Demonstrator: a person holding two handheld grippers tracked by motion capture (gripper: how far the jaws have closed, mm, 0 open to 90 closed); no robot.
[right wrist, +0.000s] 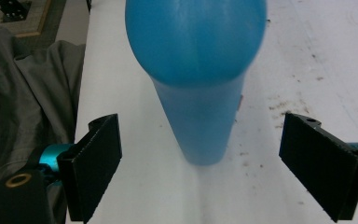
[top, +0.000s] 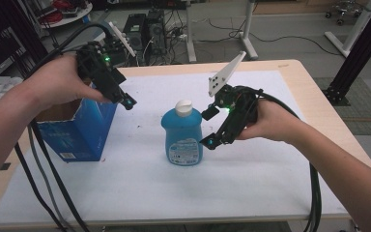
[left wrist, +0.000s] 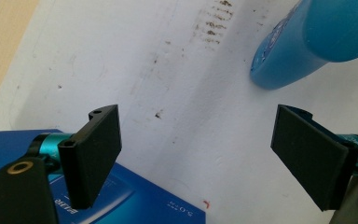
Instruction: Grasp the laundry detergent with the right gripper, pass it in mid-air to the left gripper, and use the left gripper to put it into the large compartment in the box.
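The blue bottle [top: 182,134] stands upright mid-table on the white mat [top: 251,174] — the right gripper [top: 209,127] at its 3 o'clock, jaws wide; the left gripper [top: 125,100], also wide, hangs over the blue box [top: 77,129] at 9 o'clock

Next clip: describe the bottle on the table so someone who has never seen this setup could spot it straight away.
Start from the white mat that covers most of the wooden table, then look near its middle. The bottle stands upright there, between the open blue carton on the left and the right claw beside it. It is translucent blue with a white cap and a pale label, rounded rather than boxy like the carton.
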